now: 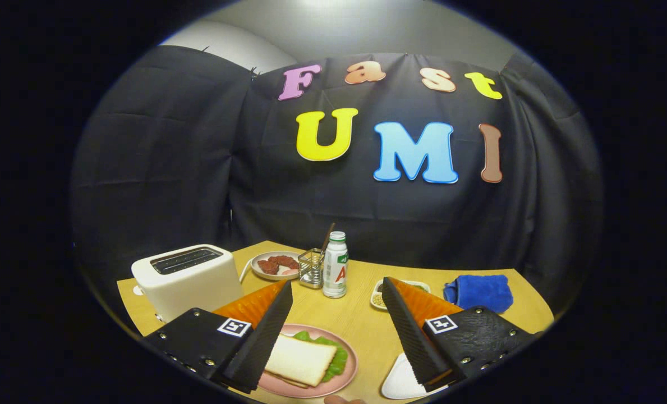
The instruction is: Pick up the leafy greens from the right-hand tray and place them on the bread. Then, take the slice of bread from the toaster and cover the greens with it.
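1. Gripper view: tongs [333, 331] gape wide, holding nothing, above the tabletop [361, 325].
2. Bread slice [299, 359] lies over leafy greens [339, 359] on the pink plate [344, 381], as the task asks.
3. Toaster [187, 278] slots look empty.
4. Judgement: bread soft, light, easily crushed; grip its edges gently.

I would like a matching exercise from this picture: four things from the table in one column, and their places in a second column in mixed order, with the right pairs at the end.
Things:
1. toaster
2. blue cloth
3. bottle
4. top bread slice

Places:
A. on the greens, on the pink plate
B. beside the wire holder, beyond the open gripper
C. beyond the right finger, at the table's far right
D. beyond the left finger, at the table's left edge

Pairs: 1-D, 2-C, 3-B, 4-A
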Demonstrator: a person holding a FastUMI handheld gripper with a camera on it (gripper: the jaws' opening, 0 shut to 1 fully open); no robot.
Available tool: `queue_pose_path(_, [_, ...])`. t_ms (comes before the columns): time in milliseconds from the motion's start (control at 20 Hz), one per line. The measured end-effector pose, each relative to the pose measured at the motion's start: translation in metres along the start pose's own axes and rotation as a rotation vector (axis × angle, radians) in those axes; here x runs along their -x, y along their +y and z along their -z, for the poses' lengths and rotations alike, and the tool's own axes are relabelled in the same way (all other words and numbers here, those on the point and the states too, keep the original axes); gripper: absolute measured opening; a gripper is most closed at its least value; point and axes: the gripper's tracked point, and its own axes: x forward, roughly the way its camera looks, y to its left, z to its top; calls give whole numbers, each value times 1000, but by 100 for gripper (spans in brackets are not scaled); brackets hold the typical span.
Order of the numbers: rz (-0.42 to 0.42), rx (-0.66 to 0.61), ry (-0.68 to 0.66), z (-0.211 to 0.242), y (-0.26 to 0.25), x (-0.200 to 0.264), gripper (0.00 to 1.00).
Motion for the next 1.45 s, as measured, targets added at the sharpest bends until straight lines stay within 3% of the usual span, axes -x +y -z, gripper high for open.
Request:
queue_pose_path(350, [127,-25,-24,-20,-114,44,97])
queue_pose_path(750, [149,-52,-69,-19,-221,94,97])
queue_pose_path(1000, [224,-65,-102,-11,-304,132,97])
queue_pose_path(1200, [284,-49,-162,7,-372,155,97])
queue_pose_path(1450, [286,-89,-204,59,-435,168,97])
